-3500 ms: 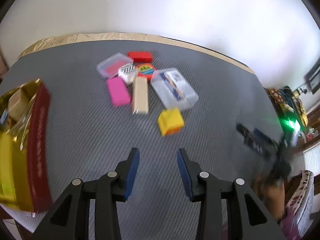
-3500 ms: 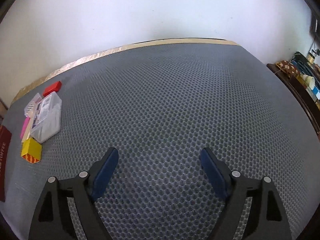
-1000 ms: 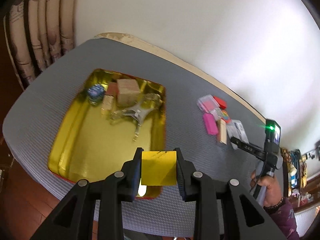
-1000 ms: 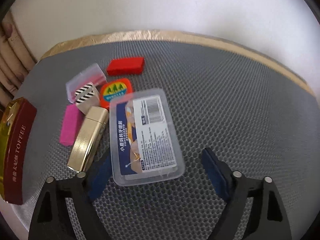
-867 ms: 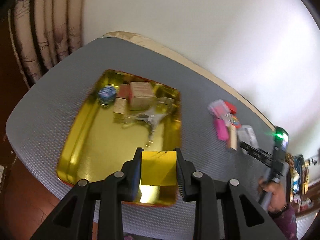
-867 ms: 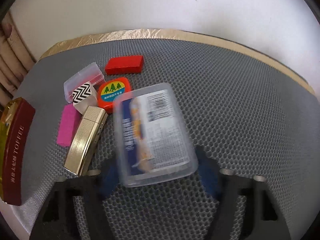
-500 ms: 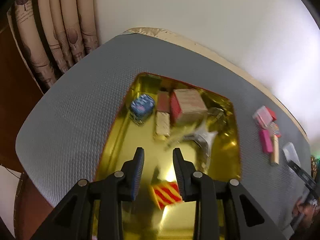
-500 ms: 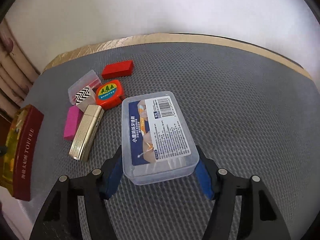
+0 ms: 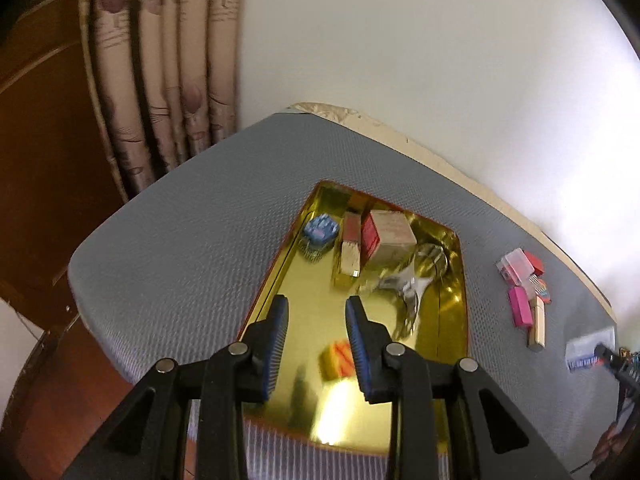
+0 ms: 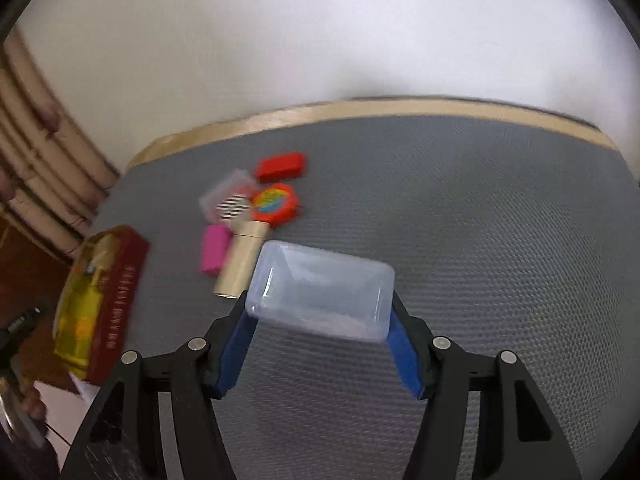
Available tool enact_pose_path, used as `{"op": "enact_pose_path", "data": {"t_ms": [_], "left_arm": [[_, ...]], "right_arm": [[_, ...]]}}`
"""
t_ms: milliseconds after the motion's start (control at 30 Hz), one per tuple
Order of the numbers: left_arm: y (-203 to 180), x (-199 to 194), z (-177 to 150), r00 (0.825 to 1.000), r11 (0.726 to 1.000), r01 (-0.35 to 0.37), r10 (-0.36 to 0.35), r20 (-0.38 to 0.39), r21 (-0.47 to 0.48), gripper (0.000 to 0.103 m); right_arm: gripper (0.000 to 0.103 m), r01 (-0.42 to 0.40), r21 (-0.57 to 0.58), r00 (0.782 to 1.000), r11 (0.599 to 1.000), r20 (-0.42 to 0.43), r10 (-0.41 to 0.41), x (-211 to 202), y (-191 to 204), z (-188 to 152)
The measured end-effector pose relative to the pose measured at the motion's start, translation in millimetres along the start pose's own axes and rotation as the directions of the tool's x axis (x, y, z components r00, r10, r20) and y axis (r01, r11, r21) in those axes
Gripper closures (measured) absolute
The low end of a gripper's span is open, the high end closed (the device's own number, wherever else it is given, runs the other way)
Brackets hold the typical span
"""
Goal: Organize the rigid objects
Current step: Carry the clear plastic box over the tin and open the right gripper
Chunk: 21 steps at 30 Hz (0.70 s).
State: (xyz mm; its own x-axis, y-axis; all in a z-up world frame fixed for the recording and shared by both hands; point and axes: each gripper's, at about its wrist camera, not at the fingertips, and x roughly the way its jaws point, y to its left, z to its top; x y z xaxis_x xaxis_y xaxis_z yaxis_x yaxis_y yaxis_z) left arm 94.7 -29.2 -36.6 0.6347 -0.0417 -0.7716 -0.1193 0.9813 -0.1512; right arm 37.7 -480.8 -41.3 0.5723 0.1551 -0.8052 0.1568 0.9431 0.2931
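My left gripper (image 9: 316,304) hangs over the gold tray (image 9: 272,276), open, with nothing between its fingers. The yellow block with red stripes (image 9: 340,354) lies on the tray floor just below it. My right gripper (image 10: 318,312) is closing its jaws on the clear plastic box (image 10: 320,284), which it holds lifted off the grey mat and tilted. That box and gripper also show far right in the left wrist view, as the clear plastic box (image 9: 588,350). On the mat lie a red block (image 10: 282,166), an orange tape measure (image 10: 276,202), a pink block (image 10: 215,250) and a gold case (image 10: 240,264).
The tray holds a blue cube (image 9: 320,232), a wooden block (image 9: 351,248), a brown box (image 9: 386,236) and metal keys (image 9: 412,288). A striped cube (image 10: 234,206) and a small clear case (image 10: 226,192) sit in the loose group. Curtains (image 9: 172,80) hang beyond the table's left corner.
The left gripper let the yellow block drop into the tray and moved further over it. The right gripper shut on the clear box and raised it off the mat.
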Motion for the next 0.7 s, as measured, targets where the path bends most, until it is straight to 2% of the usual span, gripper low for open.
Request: {"op": "enact_pose_path", "data": {"t_ms": [100,233,367,500,633,700], "left_arm": [[6,-13,-19,1.0,1.0,0.003,-0.003,-0.011,-0.004,0.073],[11,-24,-43,1.0,1.0,0.001,0.0,-0.029,0.016,0.073],[13,-36,-57,1.0,0.999,-0.021,0.021,0.006,0.031,0.073],[21,-46,-56,0.997,0.999,-0.046,0.045,0.06,0.006,0.073],[35,-46,-53,0.996,0.998,-0.054,0.057,0.066,-0.037,0.072],[44,-43,-52,0.997,0.997,-0.04,0.044,0.056,-0.069,0.072]], "right_arm": [[0.044,-0.017,-0.03,1.0,0.999,0.016,0.017,-6,22,2],[0.044,-0.093,-0.013,0.996,0.996,-0.006,0.093,-7,43,4],[0.044,-0.182,-0.043,0.983,0.982,-0.029,0.18,-10,84,9],[0.044,-0.288,-0.109,0.956,0.951,-0.088,0.28,2,157,14],[0.044,-0.372,-0.156,0.922,0.915,-0.175,0.346,28,227,16],[0.044,-0.415,-0.151,0.893,0.897,-0.255,0.37,49,259,15]]}}
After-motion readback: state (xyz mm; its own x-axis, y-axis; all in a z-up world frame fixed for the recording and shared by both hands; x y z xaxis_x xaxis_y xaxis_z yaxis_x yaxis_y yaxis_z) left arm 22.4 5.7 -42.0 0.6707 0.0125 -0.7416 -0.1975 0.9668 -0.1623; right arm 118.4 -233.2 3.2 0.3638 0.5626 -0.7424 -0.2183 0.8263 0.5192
